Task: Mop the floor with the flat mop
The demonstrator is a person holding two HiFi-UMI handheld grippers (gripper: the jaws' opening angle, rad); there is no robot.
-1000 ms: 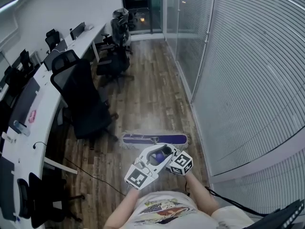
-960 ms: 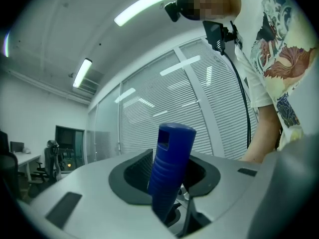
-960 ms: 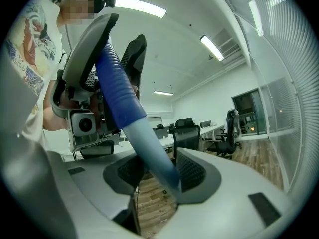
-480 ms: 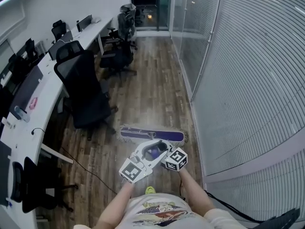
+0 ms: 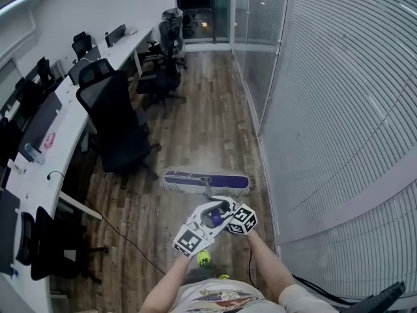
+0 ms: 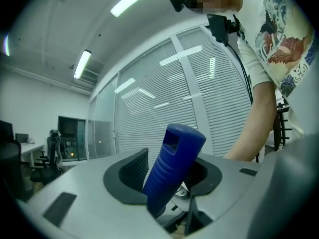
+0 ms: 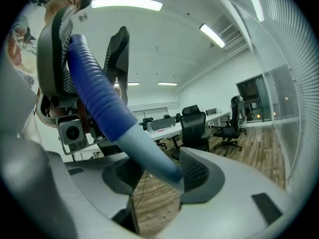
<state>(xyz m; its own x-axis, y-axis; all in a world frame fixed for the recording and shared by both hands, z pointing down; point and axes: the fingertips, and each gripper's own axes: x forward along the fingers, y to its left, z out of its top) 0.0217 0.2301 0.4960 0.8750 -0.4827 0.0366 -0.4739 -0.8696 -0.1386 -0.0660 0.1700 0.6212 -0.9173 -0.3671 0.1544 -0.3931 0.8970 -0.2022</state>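
Observation:
The flat mop's purple head with its white fringe lies across the wood floor ahead of me. Its shaft rises to a ribbed blue handle that both grippers meet. My left gripper has the blue handle standing between its jaws. The jaws are opening and the left pad shows clear of the handle. My right gripper is shut on the pale-blue shaft just below the ribbed part, which leans against its right pad.
A black office chair stands just left of the mop head. A long white desk runs along the left. A thin cable crosses the floor near me. A glass wall with blinds lines the right. More chairs stand farther down the aisle.
Both grippers have drawn back toward my body and sunk a little with the handle. A yellow-green shoe has come into view below them. The mop head stays beside the chair.

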